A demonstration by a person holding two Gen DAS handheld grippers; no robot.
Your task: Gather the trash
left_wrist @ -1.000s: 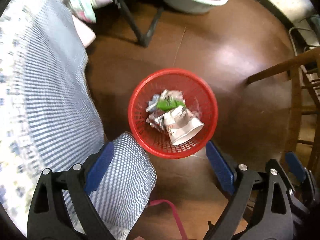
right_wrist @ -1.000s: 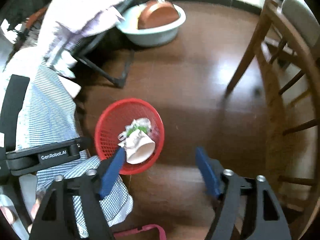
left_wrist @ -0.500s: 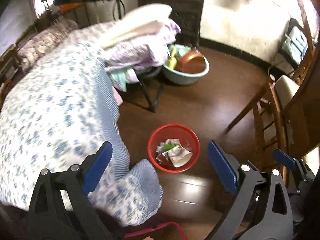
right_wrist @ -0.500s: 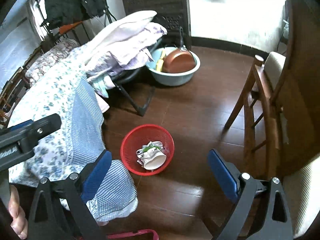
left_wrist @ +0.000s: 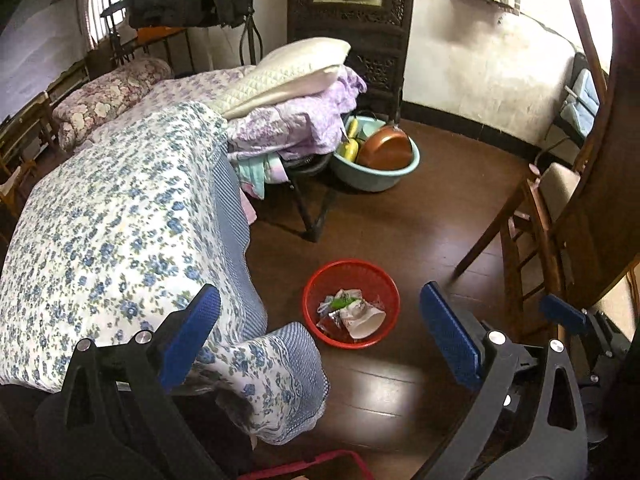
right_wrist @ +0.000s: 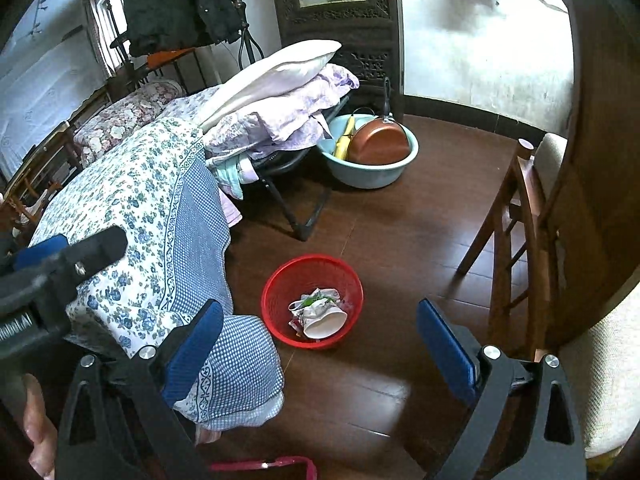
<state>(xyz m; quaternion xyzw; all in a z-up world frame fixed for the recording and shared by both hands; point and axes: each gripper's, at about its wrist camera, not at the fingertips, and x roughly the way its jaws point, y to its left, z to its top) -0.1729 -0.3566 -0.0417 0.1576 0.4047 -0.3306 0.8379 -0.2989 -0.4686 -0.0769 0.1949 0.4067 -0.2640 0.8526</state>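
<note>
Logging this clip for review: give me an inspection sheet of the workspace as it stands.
Surface: dark wooden floor, glare patch near camera.
Job's things: red basket on floor, holding paper cup and wrappers.
Clutter: blue basin with copper pan; piled bedding.
Grippers: left gripper and right gripper open, empty.
Cables: nothing seen.
Surroundings: floral bed, wooden chair, carved screen.

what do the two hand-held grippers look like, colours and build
The left hand-held gripper and the right hand-held gripper match: black angular plastic frames with triangular cut-outs and silver bolt heads, each carrying two flat, textured blue finger pads. The left one's side shows a coiled metal spring. A bare hand grips it; no sleeve or cable visible.
</note>
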